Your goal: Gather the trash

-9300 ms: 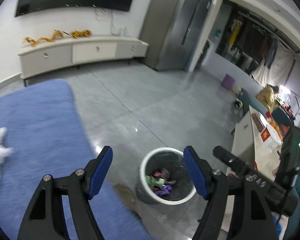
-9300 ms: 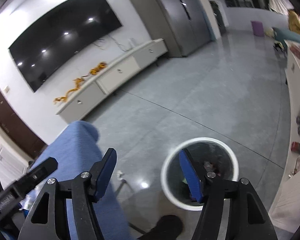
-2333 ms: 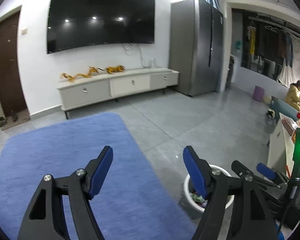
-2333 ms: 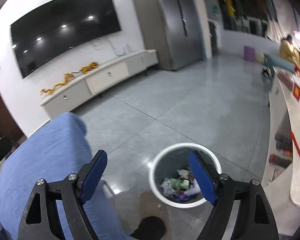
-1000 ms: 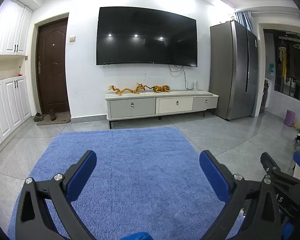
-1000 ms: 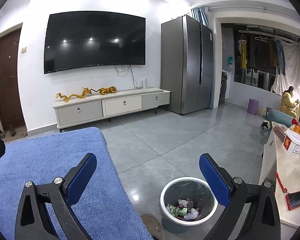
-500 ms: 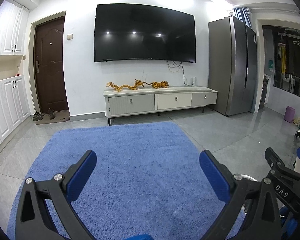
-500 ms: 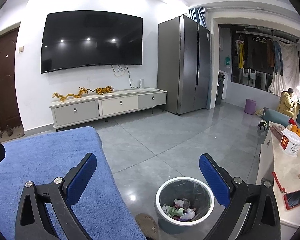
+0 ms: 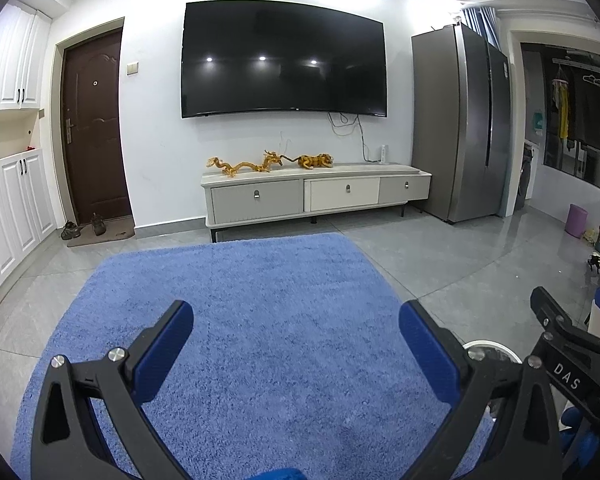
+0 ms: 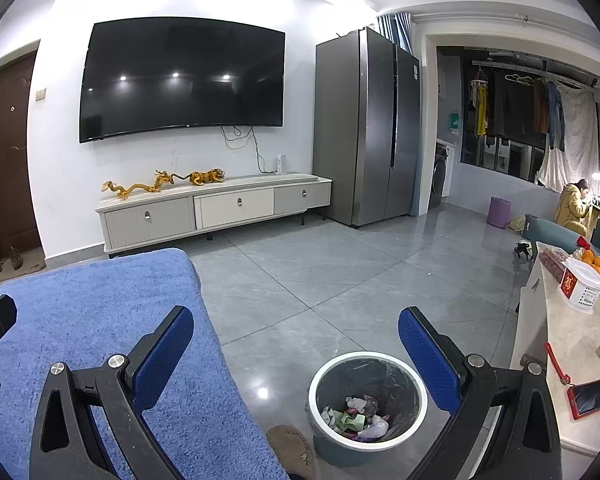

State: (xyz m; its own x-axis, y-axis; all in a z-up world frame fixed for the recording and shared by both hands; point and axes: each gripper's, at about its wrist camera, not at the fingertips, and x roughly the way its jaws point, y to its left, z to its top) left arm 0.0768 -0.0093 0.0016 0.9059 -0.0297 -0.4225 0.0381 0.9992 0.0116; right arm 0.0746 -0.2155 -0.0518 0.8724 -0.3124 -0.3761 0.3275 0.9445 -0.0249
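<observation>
Both views tilt slightly higher than before; left gripper [image 9: 296,334] and right gripper [image 10: 296,334] gape empty, one trash bin [image 10: 367,360] holding crumpled scraps.

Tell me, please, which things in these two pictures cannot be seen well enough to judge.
- Trash bin, left wrist view: only a strip of rim shows behind the left gripper; its contents are hidden.
- Trash in the bin, right wrist view: crumpled pieces too small to identify.
- Blue rug, right wrist view: its near part is covered by the right gripper, so litter there cannot be ruled out.
- Phone: screen unreadable.
</observation>
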